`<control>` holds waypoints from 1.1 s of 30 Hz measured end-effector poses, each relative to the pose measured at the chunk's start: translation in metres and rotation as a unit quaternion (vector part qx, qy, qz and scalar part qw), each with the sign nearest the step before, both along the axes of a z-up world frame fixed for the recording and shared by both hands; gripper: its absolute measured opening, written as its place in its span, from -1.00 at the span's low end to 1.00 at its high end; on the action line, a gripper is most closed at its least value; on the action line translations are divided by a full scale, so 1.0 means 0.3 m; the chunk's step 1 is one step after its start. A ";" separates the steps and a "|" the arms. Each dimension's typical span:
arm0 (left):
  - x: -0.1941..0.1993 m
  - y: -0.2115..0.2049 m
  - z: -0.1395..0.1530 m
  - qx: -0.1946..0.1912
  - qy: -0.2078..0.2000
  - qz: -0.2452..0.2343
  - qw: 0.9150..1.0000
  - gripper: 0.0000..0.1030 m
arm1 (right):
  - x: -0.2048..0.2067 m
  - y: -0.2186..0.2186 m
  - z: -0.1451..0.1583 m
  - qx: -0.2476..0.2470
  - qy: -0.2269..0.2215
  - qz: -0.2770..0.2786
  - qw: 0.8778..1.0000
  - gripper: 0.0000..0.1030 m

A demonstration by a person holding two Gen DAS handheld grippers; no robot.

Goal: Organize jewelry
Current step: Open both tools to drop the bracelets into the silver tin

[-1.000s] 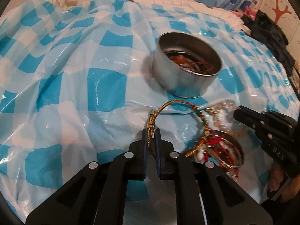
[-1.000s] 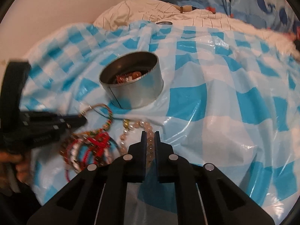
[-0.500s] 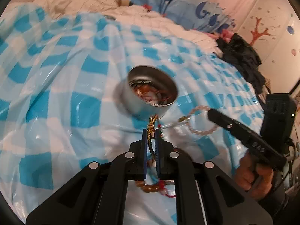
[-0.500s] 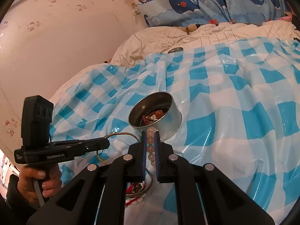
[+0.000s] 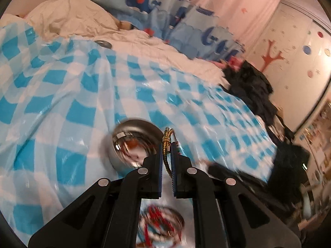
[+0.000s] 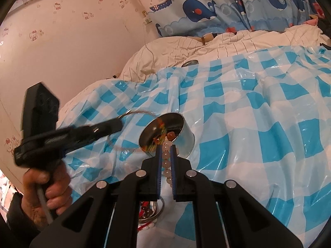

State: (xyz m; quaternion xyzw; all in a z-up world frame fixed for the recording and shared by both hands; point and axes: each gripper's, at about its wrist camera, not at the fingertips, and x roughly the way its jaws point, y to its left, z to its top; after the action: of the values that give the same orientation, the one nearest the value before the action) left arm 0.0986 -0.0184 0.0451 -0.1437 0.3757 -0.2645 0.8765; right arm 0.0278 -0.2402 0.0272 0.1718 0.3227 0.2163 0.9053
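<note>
My left gripper (image 5: 166,150) is shut on a gold cord bracelet (image 5: 166,137), whose knotted end sticks out above the fingertips. The bracelet's loop (image 6: 140,111) trails from that gripper (image 6: 112,125) in the right wrist view. My right gripper (image 6: 166,150) is shut on a pale pink bead bracelet (image 6: 166,172), lifted off the sheet. A round metal tin (image 5: 132,142) (image 6: 178,136) with jewelry inside sits just beyond both sets of fingertips. Below the grippers lies a shallow metal lid (image 5: 178,219) (image 6: 159,210) heaped with red and white bead jewelry. In the left wrist view the right gripper is a dark blur (image 5: 233,173).
A shiny blue-and-white checked plastic sheet (image 6: 258,124) covers the bed. A small round metal lid (image 5: 103,43) (image 6: 190,62) rests at its far edge on a white quilt (image 6: 186,47). Dark clothes (image 5: 250,86) pile at the right. A hand (image 6: 45,190) grips the left tool.
Both grippers have risen and tilted up, lifting their bracelets off the sheet. The tin now sits lower in both views, close to the fingertips, and the jewelry pile has dropped beneath the grippers.
</note>
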 end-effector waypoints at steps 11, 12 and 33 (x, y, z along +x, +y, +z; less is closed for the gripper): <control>0.088 0.031 -0.103 0.054 0.074 0.085 0.992 0.02 | 0.093 0.036 0.077 0.063 -0.020 0.031 0.997 -0.83; 0.074 0.053 -0.092 0.048 0.071 0.092 0.992 0.05 | 0.107 0.046 0.084 0.072 -0.020 0.036 0.997 -0.83; -0.128 0.150 -0.177 0.102 0.071 0.148 0.981 0.40 | -0.024 -0.042 -0.155 -0.078 0.066 -0.114 0.988 0.14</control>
State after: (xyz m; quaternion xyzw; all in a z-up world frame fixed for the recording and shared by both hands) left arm 0.0604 0.0266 -0.0081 -0.1260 0.4363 -0.0813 0.8872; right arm 0.0206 -0.2528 -0.0193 0.1508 0.3760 0.0738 0.9113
